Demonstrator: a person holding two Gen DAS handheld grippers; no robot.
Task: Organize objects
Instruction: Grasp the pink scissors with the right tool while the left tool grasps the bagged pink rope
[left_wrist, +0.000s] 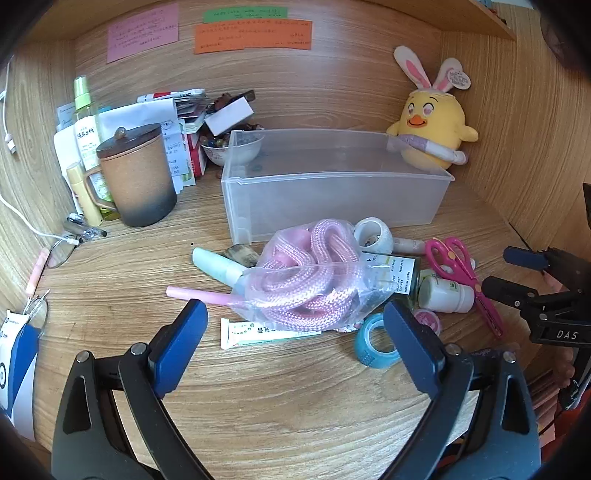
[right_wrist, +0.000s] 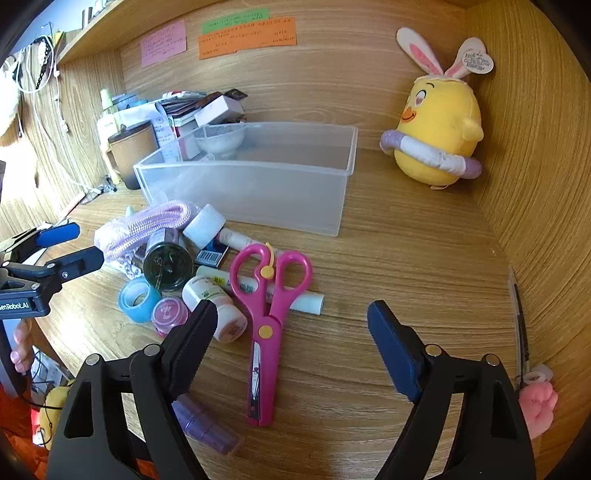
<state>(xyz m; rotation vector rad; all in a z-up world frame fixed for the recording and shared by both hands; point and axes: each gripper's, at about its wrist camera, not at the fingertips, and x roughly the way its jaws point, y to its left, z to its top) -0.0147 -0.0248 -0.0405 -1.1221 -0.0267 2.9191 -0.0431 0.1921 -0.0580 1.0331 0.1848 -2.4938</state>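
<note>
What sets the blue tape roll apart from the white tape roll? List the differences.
The blue tape roll is translucent; the white tape roll looks opaque. The blue tape roll sits at the near edge of the pile; the white tape roll sits by the clear plastic bin. Both are hollow rings.

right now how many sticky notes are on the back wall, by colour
pink sticky note: 1
green sticky note: 1
orange sticky note: 1
total: 3, all stuck on the wooden back wall above the clear plastic bin
</note>
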